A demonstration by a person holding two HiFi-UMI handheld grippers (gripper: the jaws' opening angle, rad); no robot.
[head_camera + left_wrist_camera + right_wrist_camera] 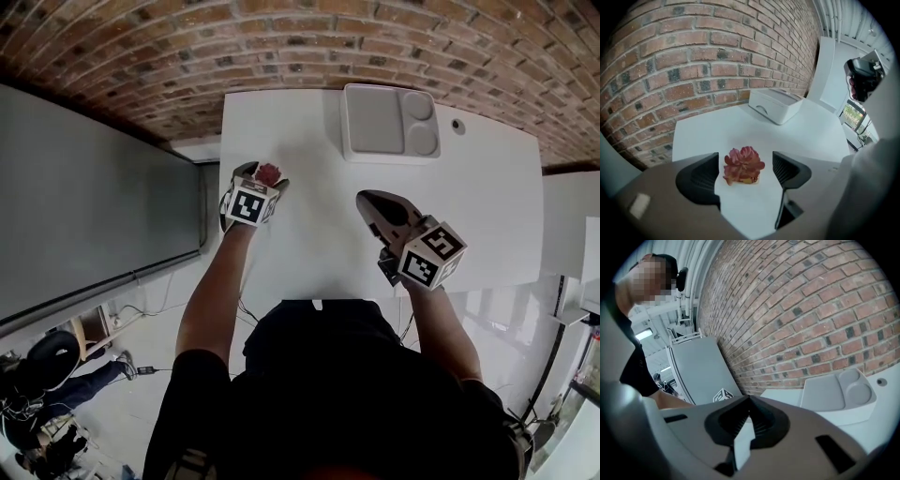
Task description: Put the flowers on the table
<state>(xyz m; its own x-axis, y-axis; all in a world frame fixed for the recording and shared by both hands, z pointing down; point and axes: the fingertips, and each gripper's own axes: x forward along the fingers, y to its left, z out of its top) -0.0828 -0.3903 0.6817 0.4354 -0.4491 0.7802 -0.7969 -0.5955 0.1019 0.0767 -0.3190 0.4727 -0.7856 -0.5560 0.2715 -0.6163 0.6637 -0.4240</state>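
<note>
A small reddish-pink flower (743, 165) lies on the white table (806, 136), between the two jaws of my left gripper (745, 158). The jaws stand wide apart and neither pad touches it. In the head view the flower (269, 173) shows just past the left gripper (264, 176), near the left edge of the table (309, 244). My right gripper (366, 199) hovers over the middle of the table. In the right gripper view its jaws (750, 401) meet at the tips with nothing between them.
A white compartment tray (389, 122) sits at the table's far edge against the brick wall (281, 47); it also shows as the tray (776, 105) and tray (834, 392). A grey panel (94, 206) stands left of the table. A small hole (457, 123) lies beside the tray.
</note>
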